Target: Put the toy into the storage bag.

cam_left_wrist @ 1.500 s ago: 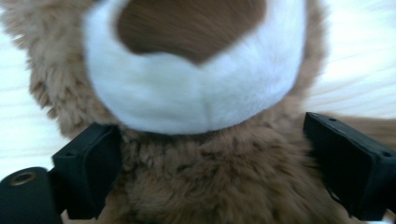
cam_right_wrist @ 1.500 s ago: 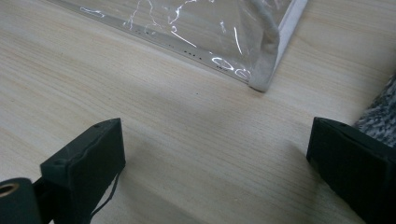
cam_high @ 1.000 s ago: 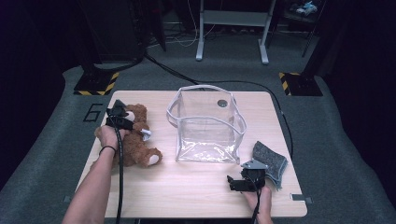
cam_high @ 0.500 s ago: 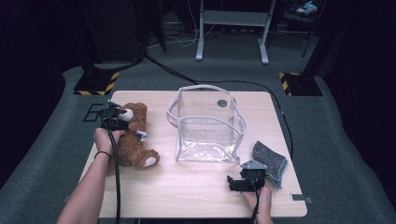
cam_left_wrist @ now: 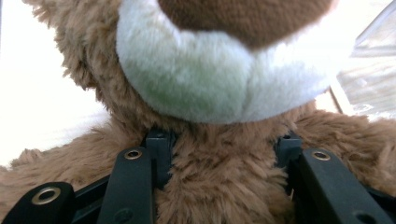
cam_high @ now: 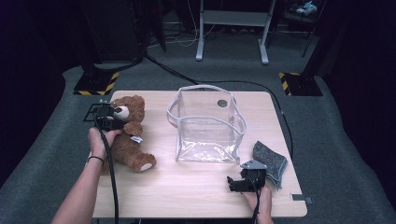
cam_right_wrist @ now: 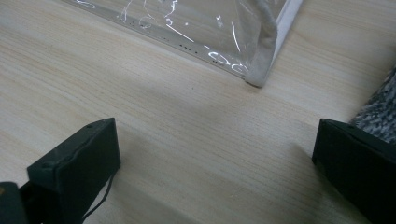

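Since a second ago I've pulled the teddy bear [cam_high: 126, 140] up off its back at 9 o'clock on the table [cam_high: 196, 196], left gripper [cam_left_wrist: 219, 182] closing snug on its neck, clear bag [cam_high: 208, 123] dead center, right gripper [cam_high: 243, 183] wide open and empty at 5 o'clock.

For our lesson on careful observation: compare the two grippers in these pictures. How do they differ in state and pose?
The left gripper is clamped on the teddy bear, its jaws sunk into the fur below the muzzle; the right gripper holds nothing, jaws wide apart. The left one is raised at the bear's head; the right sits low over the table, near the clear bag and grey cloth. Both are black, hand-held and trail a cable.
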A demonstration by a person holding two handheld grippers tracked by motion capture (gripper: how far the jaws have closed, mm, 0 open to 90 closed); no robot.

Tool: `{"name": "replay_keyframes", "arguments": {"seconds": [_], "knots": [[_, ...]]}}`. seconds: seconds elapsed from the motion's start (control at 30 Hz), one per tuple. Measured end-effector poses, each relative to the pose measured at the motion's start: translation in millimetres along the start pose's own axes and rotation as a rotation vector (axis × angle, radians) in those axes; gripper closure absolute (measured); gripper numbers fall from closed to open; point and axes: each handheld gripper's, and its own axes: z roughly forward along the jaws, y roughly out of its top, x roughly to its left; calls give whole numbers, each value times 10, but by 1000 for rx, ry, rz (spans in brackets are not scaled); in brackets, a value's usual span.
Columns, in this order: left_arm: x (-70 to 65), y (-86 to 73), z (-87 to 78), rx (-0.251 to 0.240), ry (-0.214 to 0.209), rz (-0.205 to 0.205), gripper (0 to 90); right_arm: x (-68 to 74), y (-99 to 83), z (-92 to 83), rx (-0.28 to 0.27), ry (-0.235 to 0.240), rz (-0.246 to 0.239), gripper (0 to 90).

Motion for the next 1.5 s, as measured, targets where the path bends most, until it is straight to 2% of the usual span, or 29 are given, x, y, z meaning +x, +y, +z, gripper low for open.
{"name": "replay_keyframes", "arguments": {"seconds": [0.13,0.17,0.2,0.23,0.27,0.37,0.5,0.53,0.6,0.7,0.83,0.93,1.0,1.1,1.37,1.5], "knots": [[-25,-1,-77,-32,-4,16,555,2,1,2,-2,1,5,2],[-51,-4,-92,-47,-5,-1,555,-4,1,0,1,2,-1,2],[-45,-1,-117,-37,-7,30,556,-4,3,3,-1,0,3,2],[-68,-4,-121,-57,-9,13,556,-3,3,4,-1,-3,5,2],[-64,0,-137,-53,-8,37,556,-3,3,4,-2,-3,5,2],[-114,4,-165,-87,-7,46,557,-8,3,1,-3,-1,1,4],[-190,28,-227,-103,-16,78,560,-6,2,3,-5,-2,12,7],[-213,33,-232,-113,-20,63,560,-15,-1,-2,-1,6,1,7],[-254,57,-268,-139,-27,60,561,-14,0,0,-5,3,2,8],[-289,92,-310,-162,-45,74,570,-11,0,0,-3,5,5,8],[-324,92,-348,-209,-69,67,592,-5,2,3,-6,-4,13,9],[-339,94,-393,-242,-75,90,593,-6,2,2,-7,-7,11,9],[-353,107,-432,-255,-81,109,594,-11,1,-1,-4,-2,4,9],[-372,131,-470,-273,-90,105,596,-15,-1,-2,-4,3,1,10],[-463,239,-607,-321,-93,136,595,-6,2,3,-7,-9,11,9],[-482,284,-661,-327,-96,141,594,-5,2,3,-7,-7,11,10]]}}
